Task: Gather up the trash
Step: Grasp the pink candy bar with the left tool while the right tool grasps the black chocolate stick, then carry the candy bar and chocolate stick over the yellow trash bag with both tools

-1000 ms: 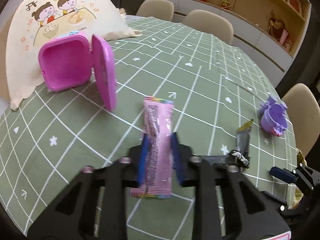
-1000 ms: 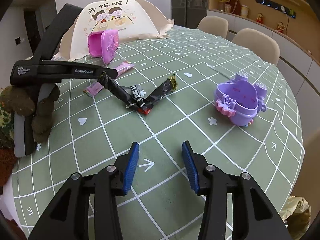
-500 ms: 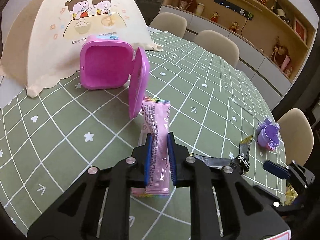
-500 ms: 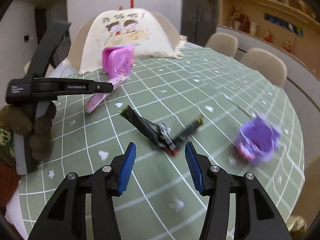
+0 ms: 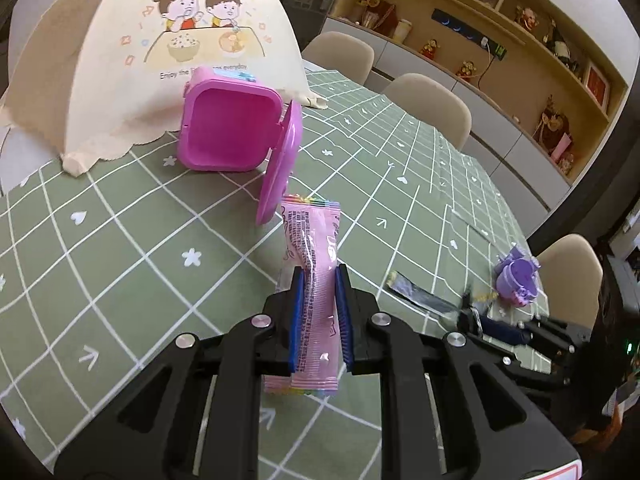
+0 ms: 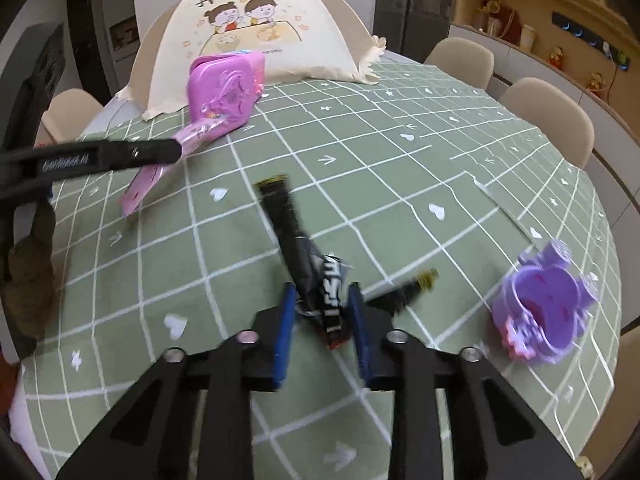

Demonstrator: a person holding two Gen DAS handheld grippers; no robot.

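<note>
My left gripper (image 5: pixel 318 276) is shut on a pink snack wrapper (image 5: pixel 314 248) and holds it above the table, close to the open pink box (image 5: pixel 228 128), whose lid (image 5: pixel 280 168) hangs open to the right. In the right wrist view the same wrapper (image 6: pixel 144 184) hangs from the left gripper beside the pink box (image 6: pixel 224 92). My right gripper (image 6: pixel 322 300) is open, its fingers on either side of a black wrapper (image 6: pixel 308 264) lying twisted on the green tablecloth. The black wrapper also shows in the left wrist view (image 5: pixel 424 300).
A purple toy cup (image 6: pixel 544 312) lies on its side at the right. A cream food cover (image 5: pixel 160 52) with cartoon children stands behind the pink box. Beige chairs (image 6: pixel 548 120) ring the round table.
My left gripper carried the pink wrapper closer to the open pink box. My right gripper moved forward until its open fingers straddle the black wrapper.
</note>
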